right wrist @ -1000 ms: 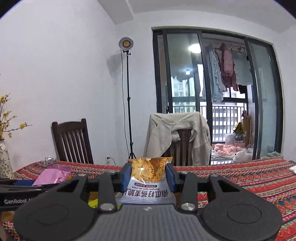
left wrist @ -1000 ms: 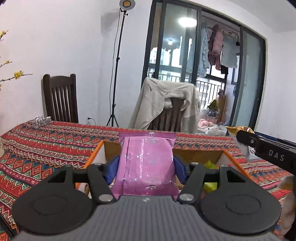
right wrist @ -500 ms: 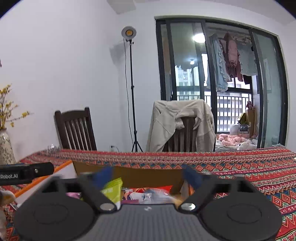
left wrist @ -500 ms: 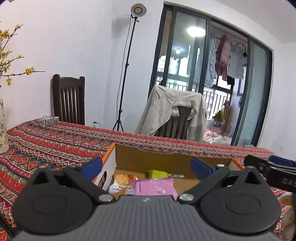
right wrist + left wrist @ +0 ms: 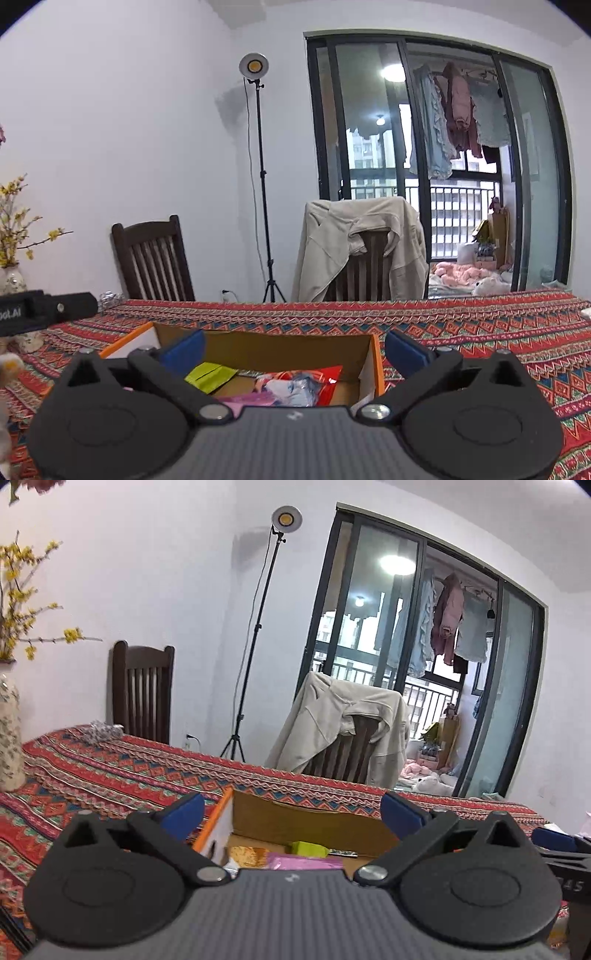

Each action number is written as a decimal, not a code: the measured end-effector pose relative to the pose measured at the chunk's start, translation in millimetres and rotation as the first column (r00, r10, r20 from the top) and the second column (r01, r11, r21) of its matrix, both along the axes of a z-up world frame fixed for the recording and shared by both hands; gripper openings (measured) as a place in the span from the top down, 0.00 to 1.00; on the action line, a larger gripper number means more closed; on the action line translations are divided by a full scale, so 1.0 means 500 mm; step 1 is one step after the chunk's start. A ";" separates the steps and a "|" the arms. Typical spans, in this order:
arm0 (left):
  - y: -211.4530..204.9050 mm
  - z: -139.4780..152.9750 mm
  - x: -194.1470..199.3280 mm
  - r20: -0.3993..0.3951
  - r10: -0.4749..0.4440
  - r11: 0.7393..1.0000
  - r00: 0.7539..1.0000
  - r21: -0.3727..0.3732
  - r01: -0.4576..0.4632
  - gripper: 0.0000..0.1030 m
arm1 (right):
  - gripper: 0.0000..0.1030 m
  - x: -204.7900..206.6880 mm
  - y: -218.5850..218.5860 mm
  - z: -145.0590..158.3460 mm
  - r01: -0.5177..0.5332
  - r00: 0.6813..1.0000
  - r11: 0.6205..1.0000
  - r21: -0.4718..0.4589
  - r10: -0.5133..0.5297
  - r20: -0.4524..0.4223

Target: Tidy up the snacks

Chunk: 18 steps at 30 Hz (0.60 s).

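Inside the cardboard box point(image 5: 266, 349), on the desk point(image 5: 480, 332): several snack packets, lying flat. From the right wrist view, a yellow-green packet point(image 5: 210, 376) at about 10 o'clock of the box floor, a red and white packet point(image 5: 299, 384) toward 3 o'clock, a strip of pink packet point(image 5: 251, 399) at 6 o'clock, half hidden under the device body. From the left wrist view, the same box point(image 5: 306, 821) seen from its left orange edge, with a biscuit packet point(image 5: 247, 856) at 9 o'clock, the pink packet point(image 5: 306, 862) in the middle, long axis running left to right, and the green one point(image 5: 308, 847) behind it.

Right gripper point(image 5: 293, 347): fingers spread wide, nothing between them, hanging just above the near rim, so contents directly ahead and below. Left gripper point(image 5: 291, 810): also wide and empty, a little more to the left of the box. Probably the right one nearer to the box middle.

Red packet visible only from the right; biscuit packet only from the left. Farther out: patterned cloth, wooden chair point(image 5: 151, 258), chair with beige jacket point(image 5: 358, 247), lamp stand point(image 5: 255, 66), vase with yellow flowers point(image 5: 9, 734).
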<state>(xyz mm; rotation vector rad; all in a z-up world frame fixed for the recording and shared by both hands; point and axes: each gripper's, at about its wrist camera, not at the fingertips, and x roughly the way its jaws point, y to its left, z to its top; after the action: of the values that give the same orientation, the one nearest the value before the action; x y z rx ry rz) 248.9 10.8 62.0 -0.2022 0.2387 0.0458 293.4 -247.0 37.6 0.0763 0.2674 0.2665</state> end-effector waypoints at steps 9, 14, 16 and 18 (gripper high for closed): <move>0.036 0.021 -0.111 -0.030 -0.042 0.998 0.999 0.035 0.043 0.00 | 0.00 -0.113 -0.010 0.019 0.001 1.000 1.000 -0.002 -0.002 -0.019; 0.038 0.003 -0.189 -0.084 -0.071 0.994 0.994 0.077 0.078 0.00 | 0.00 -0.198 -0.006 -0.002 -0.003 0.998 1.000 -0.001 0.003 -0.055; 0.038 -0.008 -0.222 -0.097 -0.078 0.993 0.992 0.084 0.086 0.00 | 0.00 -0.227 -0.003 -0.010 -0.011 0.998 1.000 -0.001 0.011 -0.066; 0.038 -0.018 -0.254 -0.107 -0.096 0.991 0.990 0.085 0.105 0.00 | 0.00 -0.257 0.001 -0.020 -0.021 0.997 1.000 -0.010 0.020 -0.076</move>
<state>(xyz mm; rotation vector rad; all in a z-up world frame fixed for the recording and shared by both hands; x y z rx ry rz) 121.8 30.0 53.0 -0.0977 0.3483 -0.0332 164.8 -246.4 27.7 0.0734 0.3447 0.2830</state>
